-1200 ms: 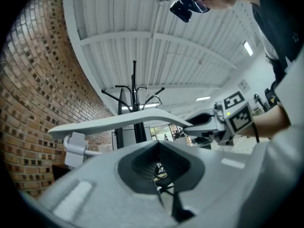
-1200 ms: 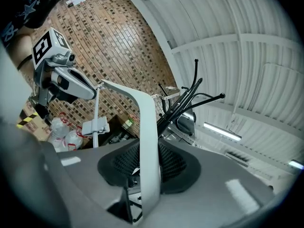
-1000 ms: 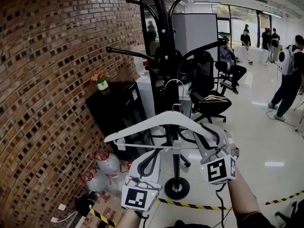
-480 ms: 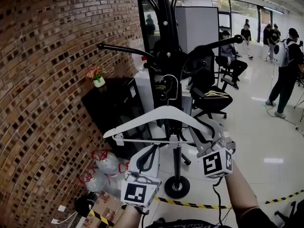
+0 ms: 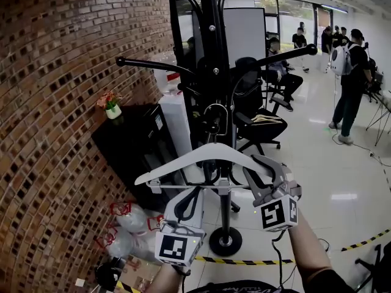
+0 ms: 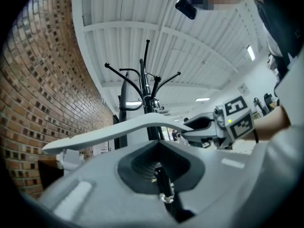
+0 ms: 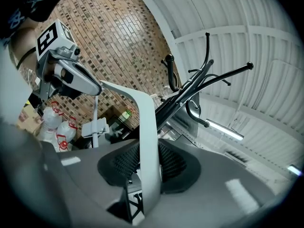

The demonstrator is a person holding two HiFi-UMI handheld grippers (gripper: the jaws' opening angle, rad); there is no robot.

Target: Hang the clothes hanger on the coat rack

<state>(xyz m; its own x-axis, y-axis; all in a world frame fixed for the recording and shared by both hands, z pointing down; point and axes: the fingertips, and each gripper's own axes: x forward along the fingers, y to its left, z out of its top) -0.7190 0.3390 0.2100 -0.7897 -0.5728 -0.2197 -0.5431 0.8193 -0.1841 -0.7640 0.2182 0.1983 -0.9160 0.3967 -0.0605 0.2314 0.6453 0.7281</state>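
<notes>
A white clothes hanger (image 5: 201, 156) is held level in front of the black coat rack (image 5: 214, 72). Its metal hook (image 5: 218, 116) stands upright against the rack's pole, below the curved arms. My left gripper (image 5: 192, 191) is shut on the hanger's thin lower bar near the left half. My right gripper (image 5: 250, 173) is shut on the hanger's right arm. In the left gripper view the hanger (image 6: 118, 129) crosses above my left gripper (image 6: 159, 148), with the rack (image 6: 147, 94) behind. In the right gripper view my right gripper (image 7: 147, 160) clamps the hanger (image 7: 142, 108).
A brick wall (image 5: 55, 102) runs along the left. A black cabinet (image 5: 140, 145) carries a small flower pot (image 5: 110, 105). White bags (image 5: 131, 218) lie on the floor near the rack's round base (image 5: 225, 242). An office chair (image 5: 259, 124) and people (image 5: 348, 84) are behind.
Both grippers have carried the hanger closer to the rack; the hook, earlier right of the pole, now stands in front of it.
</notes>
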